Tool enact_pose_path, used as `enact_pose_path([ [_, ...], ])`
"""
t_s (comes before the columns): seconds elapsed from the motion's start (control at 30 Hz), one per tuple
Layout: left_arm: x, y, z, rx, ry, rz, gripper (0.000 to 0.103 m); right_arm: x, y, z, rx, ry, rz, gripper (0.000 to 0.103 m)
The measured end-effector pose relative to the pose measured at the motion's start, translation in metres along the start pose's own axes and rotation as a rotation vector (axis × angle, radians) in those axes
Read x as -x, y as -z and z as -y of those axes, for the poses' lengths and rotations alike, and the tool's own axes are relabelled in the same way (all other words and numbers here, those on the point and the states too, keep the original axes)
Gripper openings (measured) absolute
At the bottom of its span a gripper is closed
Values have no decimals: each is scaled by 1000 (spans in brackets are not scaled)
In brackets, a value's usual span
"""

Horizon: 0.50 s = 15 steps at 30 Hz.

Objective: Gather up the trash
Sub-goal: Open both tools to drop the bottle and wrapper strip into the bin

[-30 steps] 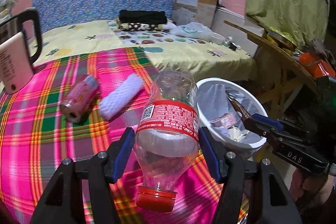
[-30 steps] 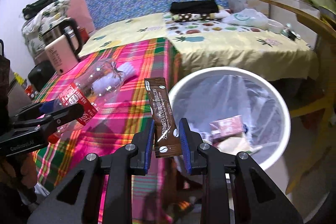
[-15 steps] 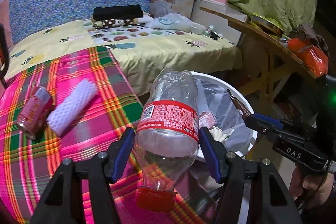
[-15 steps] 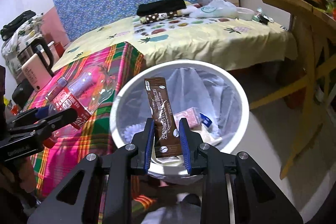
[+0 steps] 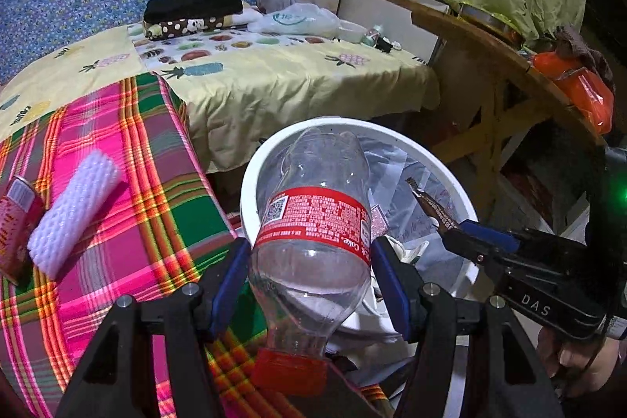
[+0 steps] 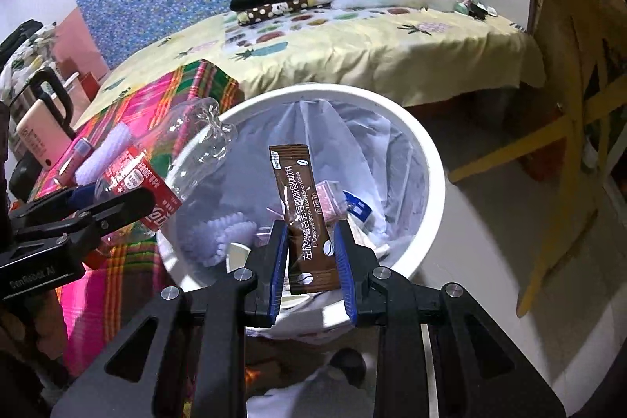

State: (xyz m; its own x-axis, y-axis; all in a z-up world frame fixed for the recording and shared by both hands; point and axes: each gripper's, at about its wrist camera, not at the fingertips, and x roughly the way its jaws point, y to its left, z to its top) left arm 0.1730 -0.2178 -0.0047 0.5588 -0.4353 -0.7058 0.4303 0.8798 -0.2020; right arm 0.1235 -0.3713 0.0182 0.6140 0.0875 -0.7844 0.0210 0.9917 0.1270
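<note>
My left gripper [image 5: 311, 285] is shut on an empty clear plastic bottle [image 5: 313, 222] with a red label and red cap, held with its base over the rim of the white trash bin [image 5: 250, 179]. My right gripper [image 6: 311, 253] is shut on a brown coffee sachet [image 6: 303, 210], upright over the bin's [image 6: 429, 159] opening. The bin is lined with a white bag and holds several scraps. The bottle also shows in the right wrist view [image 6: 156, 175], at the bin's left rim.
A red can [image 5: 15, 218] and a white foam roll [image 5: 70, 210] lie on the plaid cloth [image 5: 129, 190] at left. A wooden table [image 5: 490, 42] stands right of the bin. A yellow-sheeted bed [image 6: 352, 38] lies behind. A kettle [image 6: 35, 120] stands far left.
Both grippers have moved right, from over the plaid cloth to over the bin. The bottle and the sachet stay gripped.
</note>
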Motion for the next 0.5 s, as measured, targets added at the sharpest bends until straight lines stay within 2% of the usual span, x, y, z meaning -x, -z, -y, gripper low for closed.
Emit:
enact_pose_path([
  [0.2,-9,-6,-1,13,-3,-9,66,-5,-1,5,-9,29,-13,26],
  [0.5,8,-7,-10,41,-24,41,70,8,0,3,-10,19,28,26],
])
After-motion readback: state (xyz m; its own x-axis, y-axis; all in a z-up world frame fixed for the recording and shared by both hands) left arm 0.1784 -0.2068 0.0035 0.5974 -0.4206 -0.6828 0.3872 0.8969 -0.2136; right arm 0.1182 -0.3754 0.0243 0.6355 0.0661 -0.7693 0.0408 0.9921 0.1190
